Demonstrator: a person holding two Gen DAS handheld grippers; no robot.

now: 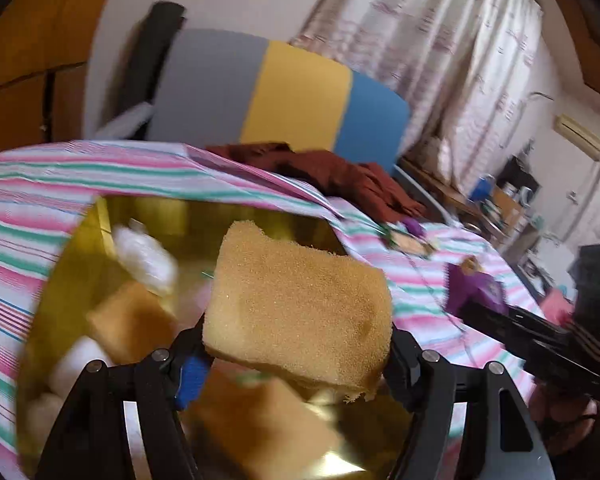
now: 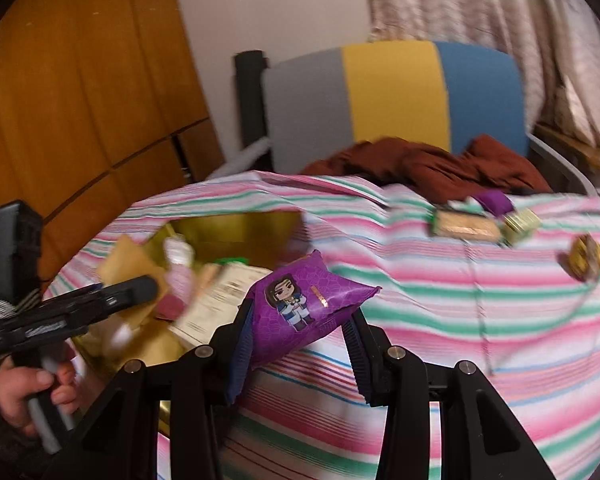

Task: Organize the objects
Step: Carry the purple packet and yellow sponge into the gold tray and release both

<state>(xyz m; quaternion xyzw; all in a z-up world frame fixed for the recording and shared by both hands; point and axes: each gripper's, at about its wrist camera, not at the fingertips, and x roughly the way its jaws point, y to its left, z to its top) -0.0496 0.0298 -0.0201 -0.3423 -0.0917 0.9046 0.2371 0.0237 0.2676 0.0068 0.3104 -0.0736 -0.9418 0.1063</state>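
Note:
My left gripper [image 1: 296,344] is shut on a yellow sponge [image 1: 300,304] and holds it above a gold box [image 1: 80,264] that holds several sponges and white items. My right gripper [image 2: 300,332] is shut on a purple snack packet [image 2: 304,300] with a cartoon figure, held over the striped cloth just right of the gold box [image 2: 236,232]. The left gripper [image 2: 100,300] shows at the left of the right wrist view, over the box. The right gripper with its purple packet [image 1: 476,288] shows at the right of the left wrist view.
A pink, green and white striped cloth [image 2: 460,300] covers the surface. On it lie a flat biscuit pack [image 2: 464,228], a small gold item [image 2: 522,222], a round gold-wrapped item [image 2: 584,258] and a dark red garment [image 2: 440,164]. A grey, yellow and blue chair back [image 2: 396,96] stands behind.

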